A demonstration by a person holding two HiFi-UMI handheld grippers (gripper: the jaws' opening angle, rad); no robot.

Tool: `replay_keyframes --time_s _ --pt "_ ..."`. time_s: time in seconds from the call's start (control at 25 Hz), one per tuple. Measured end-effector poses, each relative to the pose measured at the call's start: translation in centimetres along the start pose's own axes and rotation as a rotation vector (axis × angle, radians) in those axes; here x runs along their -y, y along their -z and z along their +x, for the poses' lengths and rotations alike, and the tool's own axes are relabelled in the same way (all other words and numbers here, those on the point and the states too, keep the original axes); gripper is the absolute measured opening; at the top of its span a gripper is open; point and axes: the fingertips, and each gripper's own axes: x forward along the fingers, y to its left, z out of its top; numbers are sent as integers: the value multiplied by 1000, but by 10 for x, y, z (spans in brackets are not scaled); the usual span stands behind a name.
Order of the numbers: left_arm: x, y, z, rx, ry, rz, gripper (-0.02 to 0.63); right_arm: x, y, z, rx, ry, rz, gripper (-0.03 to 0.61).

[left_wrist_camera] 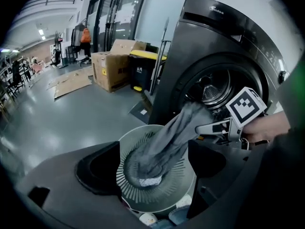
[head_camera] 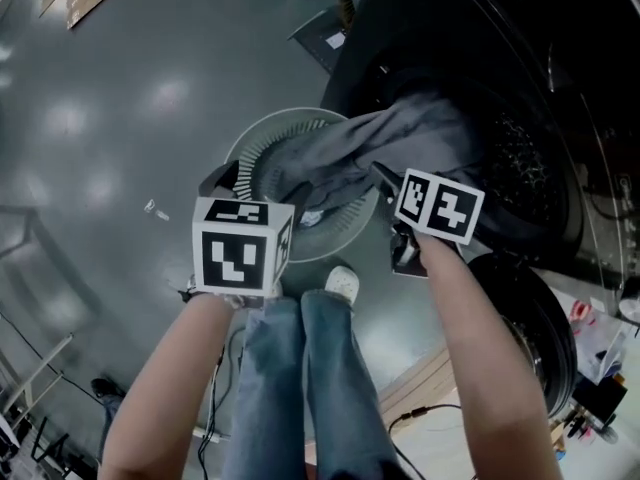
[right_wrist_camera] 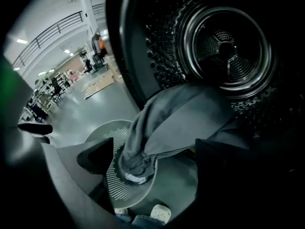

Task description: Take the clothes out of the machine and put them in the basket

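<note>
I'm working in a big workshop-like hall: the washing machine (left_wrist_camera: 224, 56) is standing on polished grey floor (left_wrist_camera: 62, 118) near cardboard boxes (left_wrist_camera: 114, 66), a mezzanine railing (right_wrist_camera: 57, 27) running overhead.

Grey garment (left_wrist_camera: 171, 137) draped from machine (left_wrist_camera: 209, 46) into slatted basket (left_wrist_camera: 178, 187); left gripper (left_wrist_camera: 152, 165) above, jaws apart

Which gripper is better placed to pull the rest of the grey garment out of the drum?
Probably the right gripper: open, right at the garment by the drum. The left gripper hovers over the basket.
</note>
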Motion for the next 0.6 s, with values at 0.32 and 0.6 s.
replay_keyframes --time_s 0.32,0.6 --pt "24 2 29 -31 11 8 426 82 -25 14 24 233 -112 531" --pt "58 -13 59 -19 37 5 425 99 -38 58 -43 185 -129 554"
